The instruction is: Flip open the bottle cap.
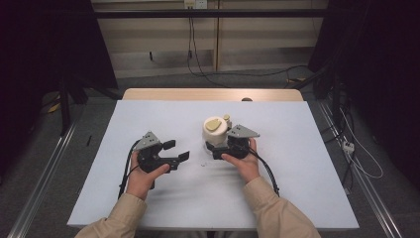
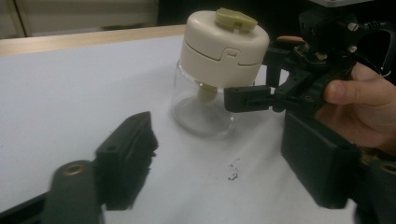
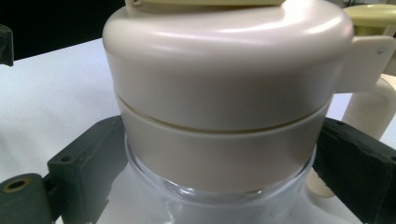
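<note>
My right gripper [image 1: 221, 147] has its jaws clamped on the jar [image 2: 212, 70], one pad on each side of the cream collar just above the clear glass, as the right gripper view shows up close. My left gripper [image 1: 174, 150] stands apart to the left with its jaws open and nothing between them; in its own view the jar sits ahead and a little to the right. The jar stands upright on the white table [image 1: 297, 198], a little beyond its middle, with a few dark specks [image 2: 232, 171] on the sheet in front of it.

I judge the glass body smooth, slippery and breakable, so I would not squeeze it there. The plastic collar is stiffer and gives a better hold. The cream lid [image 2: 224, 35] with its olive knob [image 2: 236, 17] looks light; I would take it around its rim with the left jaws.
</note>
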`<state>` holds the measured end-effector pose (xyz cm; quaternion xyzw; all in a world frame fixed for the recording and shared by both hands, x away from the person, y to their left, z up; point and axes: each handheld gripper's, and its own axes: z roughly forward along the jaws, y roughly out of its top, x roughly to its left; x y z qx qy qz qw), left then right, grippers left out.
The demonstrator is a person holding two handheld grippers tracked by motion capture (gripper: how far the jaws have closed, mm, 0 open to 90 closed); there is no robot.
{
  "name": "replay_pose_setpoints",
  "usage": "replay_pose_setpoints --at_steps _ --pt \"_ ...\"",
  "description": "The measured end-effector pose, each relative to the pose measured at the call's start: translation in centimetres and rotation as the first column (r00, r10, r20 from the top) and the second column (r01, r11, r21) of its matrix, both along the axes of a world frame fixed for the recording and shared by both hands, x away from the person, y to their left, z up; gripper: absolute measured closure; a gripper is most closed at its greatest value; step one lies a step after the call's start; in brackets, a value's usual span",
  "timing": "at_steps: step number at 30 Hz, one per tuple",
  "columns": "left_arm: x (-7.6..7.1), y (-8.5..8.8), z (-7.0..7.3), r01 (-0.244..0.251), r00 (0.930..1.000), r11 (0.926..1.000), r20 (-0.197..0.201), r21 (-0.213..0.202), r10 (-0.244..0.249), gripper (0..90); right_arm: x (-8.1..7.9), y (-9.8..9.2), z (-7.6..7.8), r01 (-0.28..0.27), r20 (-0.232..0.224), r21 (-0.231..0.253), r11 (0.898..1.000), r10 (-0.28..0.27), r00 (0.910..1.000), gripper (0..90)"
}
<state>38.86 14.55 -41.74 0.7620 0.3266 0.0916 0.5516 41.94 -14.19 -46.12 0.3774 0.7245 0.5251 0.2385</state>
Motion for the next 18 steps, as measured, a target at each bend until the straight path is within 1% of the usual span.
replay_pose_setpoints --at_steps 1,3,4,5,6,7,8,12,13,16,17,18 --pt "0.1 -0.1 0.0 -0.006 0.9999 1.0 -0.009 0.003 0.006 29.8 0.0 0.0 0.0 0.0 0.001 0.0 1.0 0.0 1.0 5.6" --pt "0.4 -0.3 0.0 -0.004 0.9997 1.0 -0.023 0.008 0.004 38.0 0.0 0.0 0.0 0.0 0.002 -0.002 1.0 0.0 1.0 5.7" --pt "0.5 -0.4 0.0 -0.005 0.9996 0.9999 -0.027 0.017 0.005 40.1 0.0 0.0 0.0 0.0 0.001 -0.002 1.0 0.0 1.0 5.7" --pt "0.7 -0.5 0.1 -0.007 0.9995 0.9993 -0.032 0.036 0.008 43.4 0.0 0.0 0.0 0.0 0.001 -0.001 1.0 0.0 1.0 5.7" --pt "0.8 -0.6 0.1 -0.005 0.9991 0.9993 -0.041 0.037 0.007 48.3 0.0 0.0 0.0 0.001 0.0 -0.002 1.0 -0.001 1.0 5.7" --pt "0.9 -0.7 0.1 -0.004 0.9986 0.9995 -0.052 0.03 0.006 52.2 0.0 0.0 0.0 0.001 0.001 -0.002 1.0 -0.001 1.0 5.7" --pt "1.1 -0.9 0.2 -0.003 0.9982 0.9995 -0.06 0.031 0.005 54.6 0.0 0.0 0.0 0.0 0.0 0.0 1.0 0.0 1.0 5.7" --pt "1.5 -1.5 0.6 0.012 0.9974 0.9994 -0.071 0.031 -0.01 64.4 0.0 -0.1 0.0 0.0 0.0 -0.001 1.0 0.0 1.0 5.8" --pt "1.6 -1.7 0.7 0.014 0.9978 0.9992 -0.065 0.037 -0.011 66.5 0.0 -0.1 0.0 -0.001 0.0 -0.002 1.0 0.001 1.0 5.7" --pt "1.8 -2.3 1.0 0.021 0.9976 0.9989 -0.067 0.043 -0.019 73.3 0.0 -0.1 0.0 0.0 0.0 -0.001 1.0 0.0 1.0 5.8" --pt "1.9 -2.5 1.1 0.025 0.9973 0.999 -0.071 0.038 -0.022 75.2 -0.1 0.0 0.0 0.001 0.001 -0.002 1.0 -0.001 1.0 5.8" --pt "2.0 -2.7 1.2 0.03 0.9967 0.9986 -0.077 0.043 -0.027 76.6 -0.1 0.0 0.1 0.001 0.0 -0.002 1.0 -0.001 1.0 5.8"
